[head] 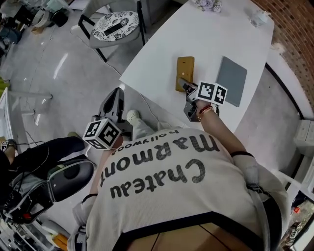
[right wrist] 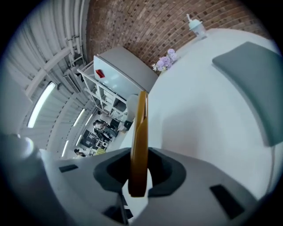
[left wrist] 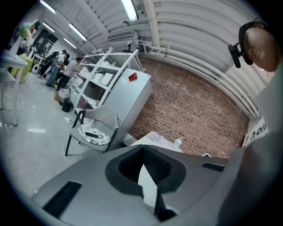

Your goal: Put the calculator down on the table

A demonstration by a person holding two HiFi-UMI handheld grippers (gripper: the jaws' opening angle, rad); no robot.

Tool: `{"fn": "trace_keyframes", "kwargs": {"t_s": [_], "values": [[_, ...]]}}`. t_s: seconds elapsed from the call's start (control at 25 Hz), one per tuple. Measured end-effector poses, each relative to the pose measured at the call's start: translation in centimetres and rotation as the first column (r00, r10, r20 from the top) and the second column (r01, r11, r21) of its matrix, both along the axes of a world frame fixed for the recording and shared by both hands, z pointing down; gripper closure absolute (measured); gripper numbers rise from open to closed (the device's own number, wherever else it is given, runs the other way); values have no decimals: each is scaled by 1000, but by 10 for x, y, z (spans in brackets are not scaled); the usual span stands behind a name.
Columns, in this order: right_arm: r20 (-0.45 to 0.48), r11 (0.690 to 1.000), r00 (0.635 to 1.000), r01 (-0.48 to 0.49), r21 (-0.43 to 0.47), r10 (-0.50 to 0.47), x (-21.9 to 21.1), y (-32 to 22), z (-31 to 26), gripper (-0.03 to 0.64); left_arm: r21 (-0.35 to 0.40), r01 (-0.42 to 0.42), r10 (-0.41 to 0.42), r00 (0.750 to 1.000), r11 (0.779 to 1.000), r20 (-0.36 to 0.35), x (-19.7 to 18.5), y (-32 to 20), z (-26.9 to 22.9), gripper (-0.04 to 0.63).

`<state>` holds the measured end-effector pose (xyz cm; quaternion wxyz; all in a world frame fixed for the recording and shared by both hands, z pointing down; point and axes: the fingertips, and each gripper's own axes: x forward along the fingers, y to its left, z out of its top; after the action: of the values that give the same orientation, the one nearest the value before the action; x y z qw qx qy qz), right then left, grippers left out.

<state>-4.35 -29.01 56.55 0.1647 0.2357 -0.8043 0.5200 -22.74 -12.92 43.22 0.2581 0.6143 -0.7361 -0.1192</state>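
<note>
The calculator (head: pixel 185 72) is a flat yellow-brown slab. My right gripper (head: pixel 185 87) is shut on its near end and holds it low over the white table (head: pixel 211 29), close to the table's near edge. In the right gripper view the calculator (right wrist: pixel 140 141) shows edge-on between the jaws of my right gripper (right wrist: pixel 139 172), with the table (right wrist: pixel 199 114) beyond it. Whether it touches the table I cannot tell. My left gripper (head: pixel 117 94) hangs off the table's left side over the floor, its jaws together and nothing in them. The left gripper view shows the jaws of the left gripper (left wrist: pixel 143 152) meeting at the tips.
A grey flat pad (head: pixel 231 80) lies on the table right of the calculator. Purple flowers (head: pixel 208 5) and a small cup (head: pixel 257 18) stand at the far end. A chair with a patterned cushion (head: pixel 116 25) stands beyond the table's left side. A brick wall (head: pixel 289 29) runs along the right.
</note>
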Motion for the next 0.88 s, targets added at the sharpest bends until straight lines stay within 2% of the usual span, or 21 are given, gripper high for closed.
{"fn": "trace_keyframes", "kwargs": {"t_s": [0.2,0.4,0.76,0.88], "values": [[-28,996,998,-63,-62,61,-22,2,16,525,-1,-84,84,996,997,-18,-33,-29,2,595],[-56,986,991,-130,-105,124,-51,8,25,525,-4,-192,191,981,981,-8,-70,-59,-1,595],[-70,972,978,-202,-119,195,-95,19,30,525,37,-355,355,935,934,-11,-109,-115,-6,595],[-66,964,972,-233,-127,226,-104,22,30,525,38,-416,417,909,908,-16,-108,-128,-3,595]]}}
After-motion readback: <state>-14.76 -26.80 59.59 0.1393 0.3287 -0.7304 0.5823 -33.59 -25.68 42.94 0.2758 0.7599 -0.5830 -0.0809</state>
